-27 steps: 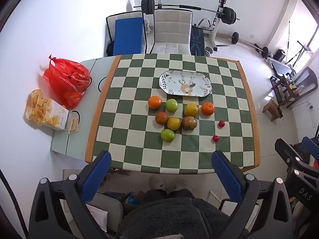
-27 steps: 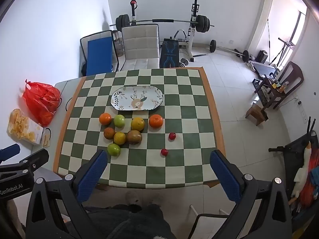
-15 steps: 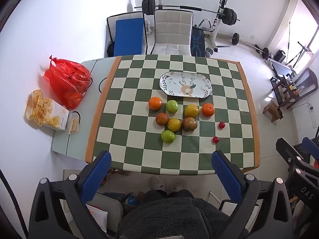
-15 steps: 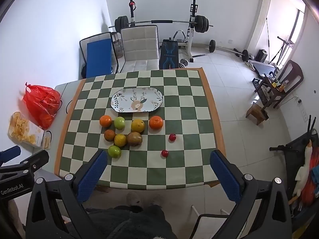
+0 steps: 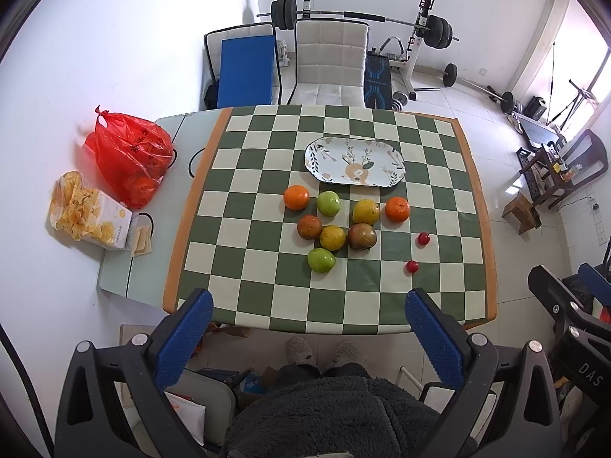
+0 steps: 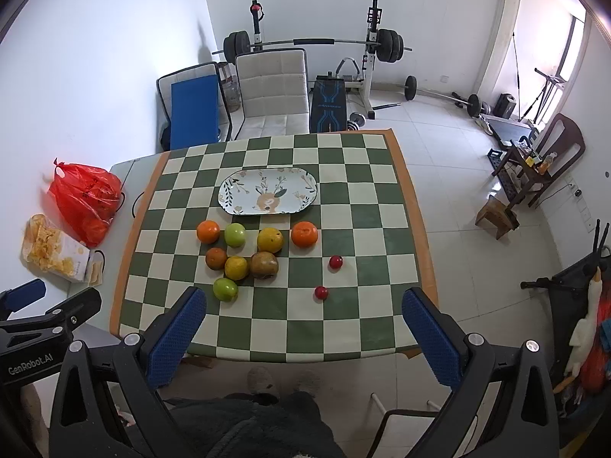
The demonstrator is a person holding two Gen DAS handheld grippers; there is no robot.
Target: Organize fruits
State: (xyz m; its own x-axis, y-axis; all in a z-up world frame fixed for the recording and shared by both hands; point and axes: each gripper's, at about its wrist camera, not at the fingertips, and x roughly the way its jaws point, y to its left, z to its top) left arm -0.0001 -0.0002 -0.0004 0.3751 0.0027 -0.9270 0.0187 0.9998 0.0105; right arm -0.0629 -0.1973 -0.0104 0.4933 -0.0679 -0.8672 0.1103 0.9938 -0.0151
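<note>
Several fruits lie in a cluster mid-table: oranges [image 5: 296, 197], green apples [image 5: 328, 203], a yellow fruit [image 5: 366, 211], a brownish fruit [image 5: 361, 236] and two small red fruits [image 5: 423, 238]. The same cluster shows in the right wrist view [image 6: 263, 264]. An oval patterned plate [image 5: 354, 167] [image 6: 267, 191] lies empty just behind them. My left gripper [image 5: 309, 328] and right gripper [image 6: 305, 328] are both open and empty, held high above the table's near edge.
The table has a green checkered cloth [image 5: 267, 267]. A red plastic bag [image 5: 128, 156] and a box of chips [image 5: 89, 213] sit on its left end. Chairs [image 5: 330, 61] and a barbell rack [image 5: 416, 38] stand behind. The person's feet show below.
Both views have drifted only slightly. The fruits and plate have not moved, and both grippers stay open.
</note>
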